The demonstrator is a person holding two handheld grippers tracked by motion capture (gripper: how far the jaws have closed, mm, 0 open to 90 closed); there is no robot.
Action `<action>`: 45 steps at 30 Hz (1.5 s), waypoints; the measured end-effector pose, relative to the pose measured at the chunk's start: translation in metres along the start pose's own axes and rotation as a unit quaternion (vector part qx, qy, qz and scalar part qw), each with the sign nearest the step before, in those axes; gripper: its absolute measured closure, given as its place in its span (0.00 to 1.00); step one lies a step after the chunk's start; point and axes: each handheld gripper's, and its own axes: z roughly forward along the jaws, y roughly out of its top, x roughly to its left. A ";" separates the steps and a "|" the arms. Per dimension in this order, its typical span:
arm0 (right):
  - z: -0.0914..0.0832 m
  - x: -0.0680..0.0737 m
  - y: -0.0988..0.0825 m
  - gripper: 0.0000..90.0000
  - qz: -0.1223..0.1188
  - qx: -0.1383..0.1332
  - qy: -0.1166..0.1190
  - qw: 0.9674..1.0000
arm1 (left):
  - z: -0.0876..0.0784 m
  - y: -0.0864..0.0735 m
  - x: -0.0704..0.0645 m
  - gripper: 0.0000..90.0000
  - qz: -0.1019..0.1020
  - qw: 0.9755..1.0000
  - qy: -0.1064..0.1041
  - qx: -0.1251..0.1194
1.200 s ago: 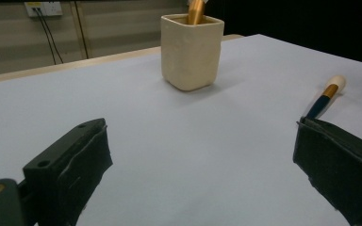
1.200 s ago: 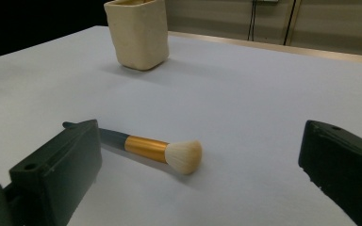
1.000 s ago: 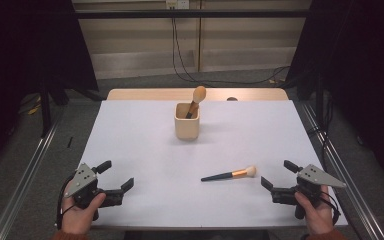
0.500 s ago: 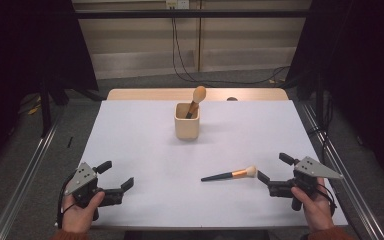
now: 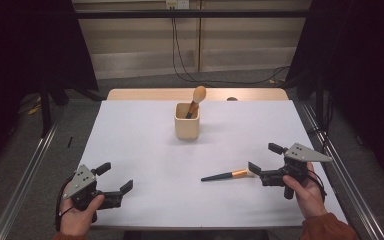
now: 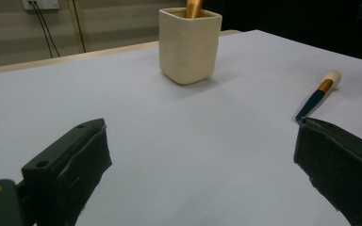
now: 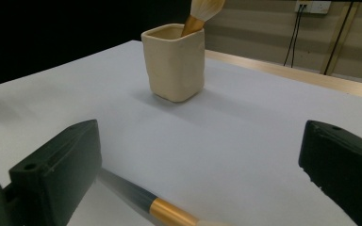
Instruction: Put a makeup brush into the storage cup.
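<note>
My right gripper [image 5: 263, 165] is spread wide just at the bristle end of the brush [image 5: 228, 175], which lies flat near the bench's [image 5: 145, 135] front right edge. My left gripper [image 5: 115, 181], also wide, waits at the front left corner. If I close off-centre, the round handle may roll away; the cup [image 5: 187, 121] stands well apart.

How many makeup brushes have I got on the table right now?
2. One brush stands in the beige cup at the far middle, bristles up. The other brush lies flat on the table, bristle end at the open right claw. The cup could hide more.
</note>
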 end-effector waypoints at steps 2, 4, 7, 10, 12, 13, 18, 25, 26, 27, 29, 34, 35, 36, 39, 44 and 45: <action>0.005 0.000 0.001 0.00 -0.003 0.005 0.004 1.000 | 0.000 0.000 0.000 0.04 0.000 1.000 0.000 0.001; 0.012 0.004 0.002 0.00 -0.009 0.012 0.015 1.000 | 0.000 -0.001 0.000 0.04 0.007 1.000 0.000 0.007; 0.023 0.009 0.004 0.00 -0.022 0.030 0.029 0.999 | 0.001 -0.001 0.001 0.04 0.004 1.000 -0.004 0.006; 0.032 0.009 0.007 0.00 -0.031 0.047 0.034 0.998 | 0.000 -0.001 0.001 0.04 0.004 1.000 -0.003 0.005; 0.038 0.008 0.010 0.00 -0.031 0.063 0.038 0.997 | 0.001 -0.001 0.001 0.04 0.006 1.000 -0.003 0.006; 0.040 0.008 0.011 0.00 -0.038 0.075 0.039 0.996 | 0.001 -0.001 0.001 0.04 0.006 1.000 -0.003 0.006; 0.051 0.005 0.015 0.01 -0.052 0.114 0.054 0.991 | 0.002 -0.001 0.001 0.04 0.008 1.000 -0.005 0.008; 0.056 -0.001 0.021 0.02 -0.054 0.170 0.088 0.980 | 0.004 0.000 0.001 0.04 0.011 1.000 -0.007 0.006; 0.058 -0.001 0.022 0.03 -0.060 0.181 0.094 0.977 | 0.004 0.000 0.001 0.04 0.011 1.000 -0.008 0.006; 0.058 -0.001 0.022 0.03 -0.063 0.188 0.099 0.975 | 0.004 0.000 0.001 0.04 0.011 1.000 -0.007 0.006; 0.061 -0.001 0.023 0.03 -0.069 0.205 0.110 0.970 | 0.004 0.000 0.001 0.04 0.011 1.000 -0.007 0.007; 0.067 0.001 0.025 0.05 -0.089 0.231 0.128 0.960 | 0.003 0.000 0.001 0.04 0.013 1.000 -0.008 0.007; 0.069 0.001 0.026 0.06 -0.095 0.235 0.129 0.959 | 0.004 0.000 0.001 0.04 0.014 1.000 -0.009 0.006; 0.070 0.002 0.026 0.06 -0.099 0.239 0.128 0.957 | 0.004 0.000 0.001 0.04 0.013 1.000 -0.009 0.006; 0.073 0.002 0.030 0.06 -0.111 0.251 0.131 0.953 | 0.003 0.000 0.001 0.04 0.012 1.000 -0.008 0.007; 0.080 0.001 0.034 0.04 -0.118 0.286 0.156 0.938 | 0.003 0.000 0.001 0.04 0.010 1.000 -0.009 0.007; 0.081 0.001 0.034 0.05 -0.126 0.292 0.160 0.935 | 0.004 0.000 0.001 0.04 0.011 1.000 -0.009 0.007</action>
